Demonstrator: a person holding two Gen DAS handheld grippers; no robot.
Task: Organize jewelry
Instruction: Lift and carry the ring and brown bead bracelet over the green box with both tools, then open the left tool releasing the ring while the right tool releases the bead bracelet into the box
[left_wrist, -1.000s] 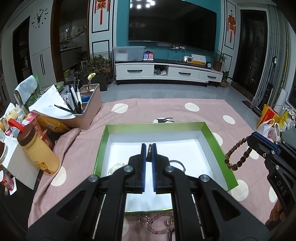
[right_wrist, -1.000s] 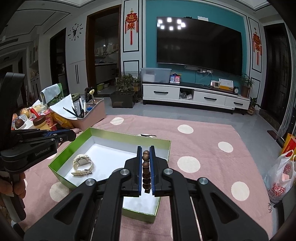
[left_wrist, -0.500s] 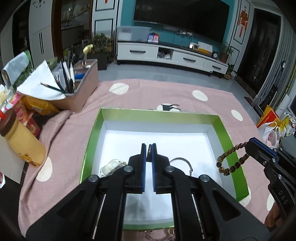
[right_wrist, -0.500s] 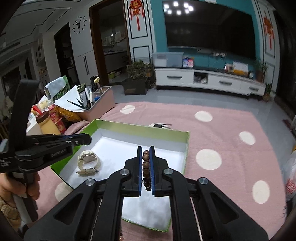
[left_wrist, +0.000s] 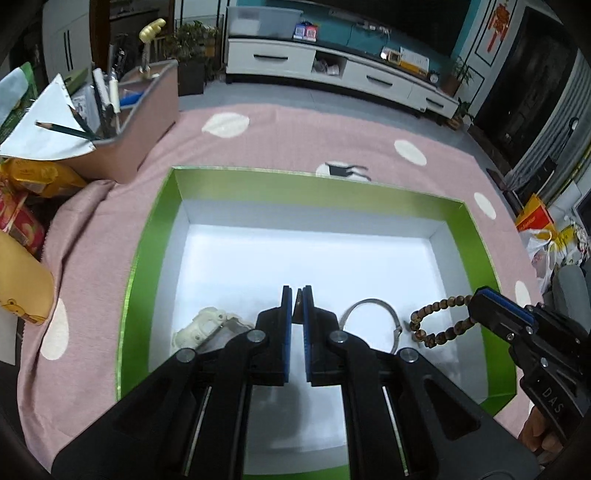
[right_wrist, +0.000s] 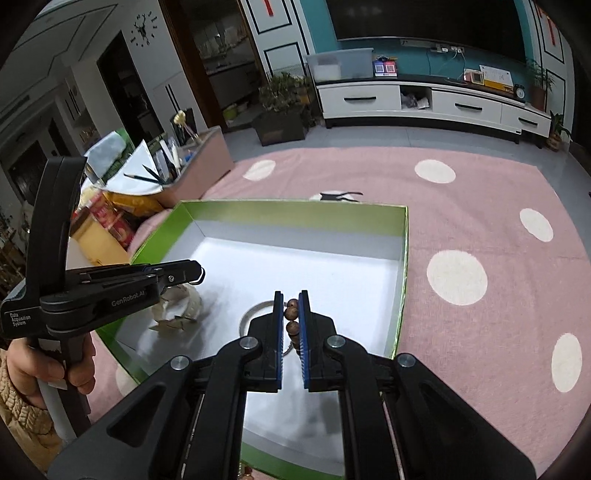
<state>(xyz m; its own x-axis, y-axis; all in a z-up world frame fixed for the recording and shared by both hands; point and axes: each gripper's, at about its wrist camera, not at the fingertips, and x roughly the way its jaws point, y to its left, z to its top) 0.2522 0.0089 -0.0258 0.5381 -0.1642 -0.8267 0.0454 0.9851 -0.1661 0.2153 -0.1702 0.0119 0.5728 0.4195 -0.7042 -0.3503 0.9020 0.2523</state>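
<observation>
A green box with a white floor (left_wrist: 155, 236) (right_wrist: 400, 266) lies on the pink dotted cloth. In it are a cream watch (left_wrist: 201, 326) (right_wrist: 192, 304) and a silver bangle (left_wrist: 384, 314) (right_wrist: 255, 310). My right gripper (right_wrist: 291, 306) (left_wrist: 480, 299) is shut on a brown bead bracelet (right_wrist: 291, 314) (left_wrist: 437, 323) and holds it low over the box's right side, beside the bangle. My left gripper (left_wrist: 296, 299) (right_wrist: 195, 275) is shut with a small dark bit between its tips, hovering over the box near the watch.
A pink organizer with pens and paper (left_wrist: 122, 122) (right_wrist: 195, 162) stands at the back left. A yellow bottle (left_wrist: 18, 280) and snack packets (left_wrist: 33, 177) sit at the left edge. Bags (left_wrist: 543, 236) lie on the floor to the right.
Both grippers have moved forward and down over the box. The right one has carried the bead bracelet from outside the box's right wall to inside, beside the bangle.
</observation>
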